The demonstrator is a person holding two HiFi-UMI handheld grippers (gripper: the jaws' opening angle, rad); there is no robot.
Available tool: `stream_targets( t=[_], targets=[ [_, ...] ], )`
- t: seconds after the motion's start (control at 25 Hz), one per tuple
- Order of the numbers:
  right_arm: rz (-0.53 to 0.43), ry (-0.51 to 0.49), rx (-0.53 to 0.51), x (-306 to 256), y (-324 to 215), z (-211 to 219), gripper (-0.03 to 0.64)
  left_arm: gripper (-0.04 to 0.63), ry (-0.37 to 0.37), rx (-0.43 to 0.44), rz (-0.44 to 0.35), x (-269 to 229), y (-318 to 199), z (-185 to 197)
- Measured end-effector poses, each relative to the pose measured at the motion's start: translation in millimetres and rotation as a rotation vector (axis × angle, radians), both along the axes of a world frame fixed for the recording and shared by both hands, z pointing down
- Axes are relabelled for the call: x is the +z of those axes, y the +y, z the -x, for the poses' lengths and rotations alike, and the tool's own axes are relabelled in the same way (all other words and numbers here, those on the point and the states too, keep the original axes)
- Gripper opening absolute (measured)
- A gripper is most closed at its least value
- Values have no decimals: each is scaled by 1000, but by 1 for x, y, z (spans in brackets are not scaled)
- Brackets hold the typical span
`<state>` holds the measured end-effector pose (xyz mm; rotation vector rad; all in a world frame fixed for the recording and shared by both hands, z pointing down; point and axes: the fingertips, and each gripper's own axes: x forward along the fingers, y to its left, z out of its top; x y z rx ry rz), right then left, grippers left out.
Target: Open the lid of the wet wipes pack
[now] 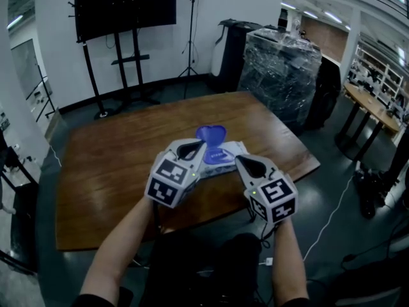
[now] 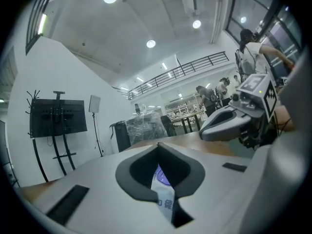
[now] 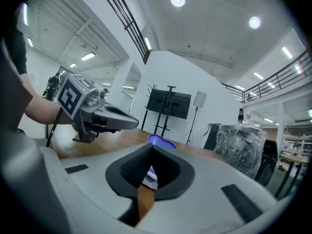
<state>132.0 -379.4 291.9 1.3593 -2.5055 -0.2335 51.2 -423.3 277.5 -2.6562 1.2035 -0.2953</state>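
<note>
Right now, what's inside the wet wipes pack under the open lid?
The blue lid stands open above the wet wipes pack, showing its blue top panel. No wipe can be made out there; the left tool covers the pack's near left corner.

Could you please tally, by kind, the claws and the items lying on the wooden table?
Claws: 2, the left claw and the right claw.
Packs: 1, the wet wipes pack, with its purple lid raised.
Total: 3
</note>
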Motion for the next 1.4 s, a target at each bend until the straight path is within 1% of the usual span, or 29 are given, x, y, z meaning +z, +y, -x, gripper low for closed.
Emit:
stream_targets(
  t=[0.4, 0.76, 1.08, 1.4],
  targets=[
    [-60, -20, 49, -12, 37, 11, 11, 6, 7, 6, -5, -1, 39, 13],
    [-89, -105, 95, -18, 93, 22, 9, 6, 21, 22, -11, 2, 95, 23],
    [-112, -163, 90, -26, 148, 40, 9, 6, 62, 23, -9, 6, 149, 33],
    [-136, -239, 67, -28, 188, 56, 9, 6, 113, 41, -21, 7, 189, 43]
  ],
)
